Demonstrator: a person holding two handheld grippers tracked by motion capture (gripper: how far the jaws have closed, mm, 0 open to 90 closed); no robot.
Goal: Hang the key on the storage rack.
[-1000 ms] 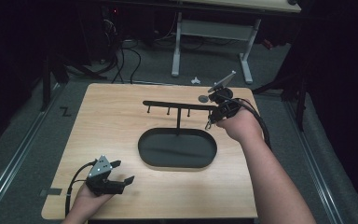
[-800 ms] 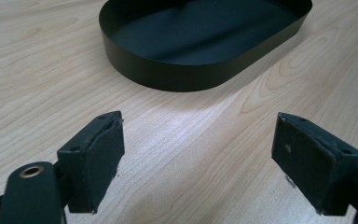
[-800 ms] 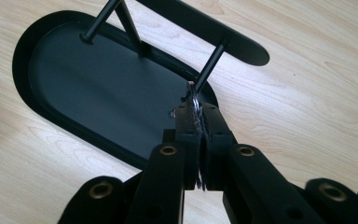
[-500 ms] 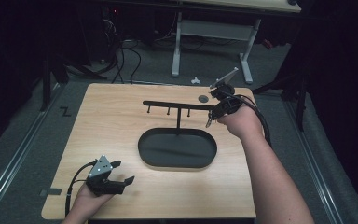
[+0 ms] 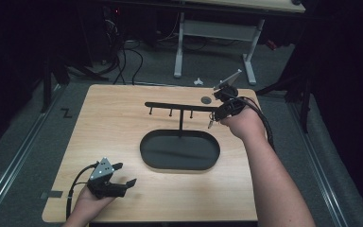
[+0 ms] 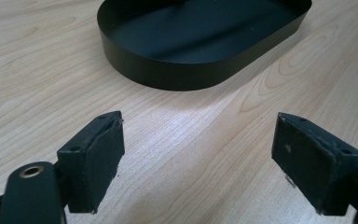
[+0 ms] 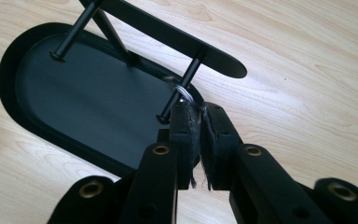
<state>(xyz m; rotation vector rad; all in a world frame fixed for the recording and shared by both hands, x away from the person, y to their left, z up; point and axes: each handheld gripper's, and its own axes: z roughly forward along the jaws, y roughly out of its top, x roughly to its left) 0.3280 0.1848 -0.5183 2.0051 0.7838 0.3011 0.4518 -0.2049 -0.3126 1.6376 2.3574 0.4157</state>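
At the right end of the black rack's crossbar [image 7: 168, 37], a small silvery wire ring [image 7: 182, 92] sits at the tips of the right gripper [image 7: 198, 112], right beside the outermost peg [image 7: 179, 88] that hangs down from the bar. The ring is thin and partly hidden by the pads, so whether it is looped on the peg cannot be told. The right gripper's jaws stand nearly closed, with only a narrow slit between the pads, and they have just been opening a little; the ring lies at their tips, but whether the pads press on it is unclear. In the high view the right gripper [image 5: 216, 115] is held up at the bar's right end, with its cable trailing back along the forearm.

Below the bar lies the rack's oval black tray [image 5: 179, 150], in the middle of the wooden table [image 5: 118, 118], with the upright post rising from its far rim. A small dark disc [image 5: 206, 100] lies on the table just beyond the bar.

Well apart, at the near left corner, the left gripper [image 5: 123, 176] rests on the tabletop. Its jaws are spread wide and hold nothing; between them shows bare wood, with the tray's wall [image 6: 177, 77] beyond.
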